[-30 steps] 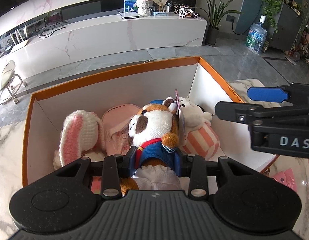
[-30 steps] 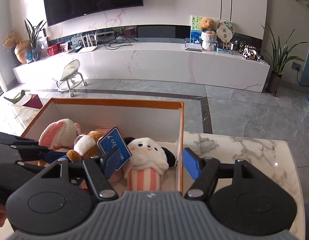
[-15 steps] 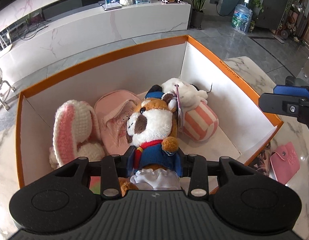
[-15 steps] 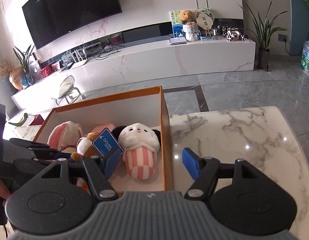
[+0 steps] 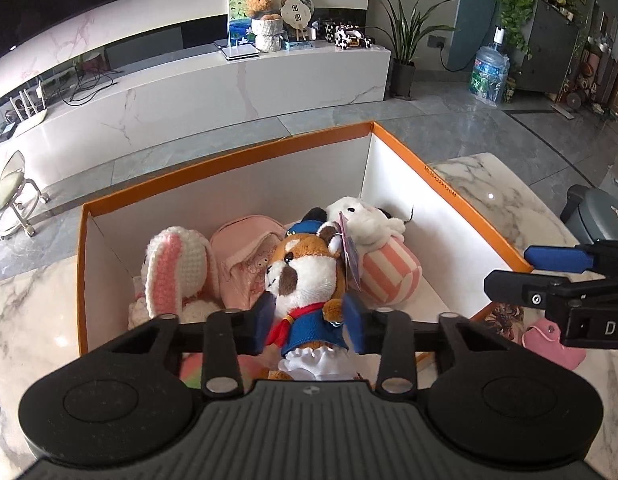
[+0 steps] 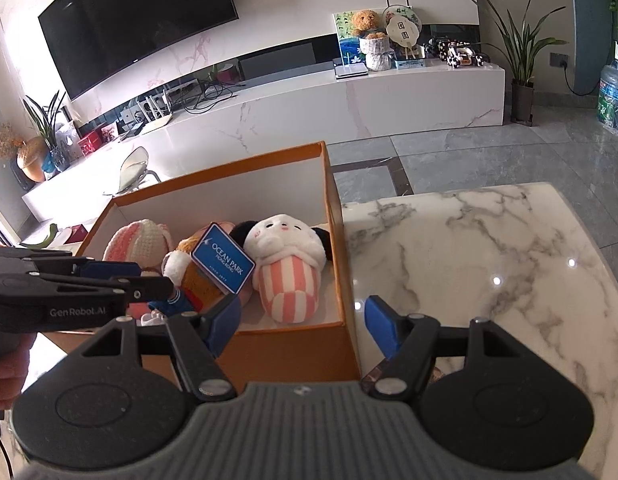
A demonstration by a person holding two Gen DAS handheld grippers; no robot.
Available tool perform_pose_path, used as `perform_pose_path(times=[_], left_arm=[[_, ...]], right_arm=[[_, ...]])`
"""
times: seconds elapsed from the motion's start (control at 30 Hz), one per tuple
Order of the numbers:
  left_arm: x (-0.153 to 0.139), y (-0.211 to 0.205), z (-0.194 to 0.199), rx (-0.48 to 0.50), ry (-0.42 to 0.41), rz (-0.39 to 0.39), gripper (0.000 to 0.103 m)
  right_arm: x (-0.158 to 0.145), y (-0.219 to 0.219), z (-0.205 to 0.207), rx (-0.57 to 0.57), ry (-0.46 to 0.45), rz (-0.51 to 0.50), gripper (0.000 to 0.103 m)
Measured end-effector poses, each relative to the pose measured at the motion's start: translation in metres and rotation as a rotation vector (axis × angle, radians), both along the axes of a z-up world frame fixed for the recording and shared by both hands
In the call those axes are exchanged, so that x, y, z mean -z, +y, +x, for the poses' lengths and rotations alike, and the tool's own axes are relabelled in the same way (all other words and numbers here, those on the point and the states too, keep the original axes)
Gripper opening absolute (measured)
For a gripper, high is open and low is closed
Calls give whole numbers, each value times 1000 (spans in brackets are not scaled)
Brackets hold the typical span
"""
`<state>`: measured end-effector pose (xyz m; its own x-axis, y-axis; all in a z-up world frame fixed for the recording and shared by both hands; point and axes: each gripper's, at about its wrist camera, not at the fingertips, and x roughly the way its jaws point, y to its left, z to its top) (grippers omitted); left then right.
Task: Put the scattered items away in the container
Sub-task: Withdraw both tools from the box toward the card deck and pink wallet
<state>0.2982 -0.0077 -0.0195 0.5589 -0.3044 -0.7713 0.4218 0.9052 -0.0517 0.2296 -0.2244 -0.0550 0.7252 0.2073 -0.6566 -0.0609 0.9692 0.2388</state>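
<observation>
Left gripper [image 5: 307,322] closing on brown-white plush dog in blue coat [image 5: 305,280], over orange cardboard box w/ white inside [image 5: 225,168], right gripper [image 6: 301,322] jaws apart, empty, above marble worktop [image 6: 489,248].

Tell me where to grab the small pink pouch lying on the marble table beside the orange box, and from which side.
Probably pinch the small pink pouch across its narrower width, coming from above: it lies flat on the marble table, so only its edges offer purchase. The orange box stands close beside it, and the open right gripper hovers just over it.
</observation>
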Motion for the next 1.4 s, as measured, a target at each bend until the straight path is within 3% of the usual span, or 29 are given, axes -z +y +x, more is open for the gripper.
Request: perform_pose_path(times=[0.2, 0.43, 0.67, 0.8, 0.97, 1.17, 1.4], left_arm=[[15, -10, 14, 7, 83, -52, 22], [5, -19, -2, -7, 20, 14, 22], [-23, -24, -61, 36, -120, 9, 36], [-20, -46, -90, 98, -148, 9, 62], [1, -76, -116, 143, -127, 30, 63], [22, -98, -140, 159, -156, 52, 73], [38, -108, -144, 127, -180, 32, 80]], right_arm=[[4, -3, -14, 16, 21, 21, 71], [4, -17, -33, 62, 29, 16, 71], [8, -46, -63, 151, -7, -39, 71], [18, -58, -84, 182, 1, -89, 71], [31, -64, -106, 200, 7, -92, 71], [40, -69, -124, 203, -18, -116, 72], [60, -69, -134, 220, -19, -146, 78]])
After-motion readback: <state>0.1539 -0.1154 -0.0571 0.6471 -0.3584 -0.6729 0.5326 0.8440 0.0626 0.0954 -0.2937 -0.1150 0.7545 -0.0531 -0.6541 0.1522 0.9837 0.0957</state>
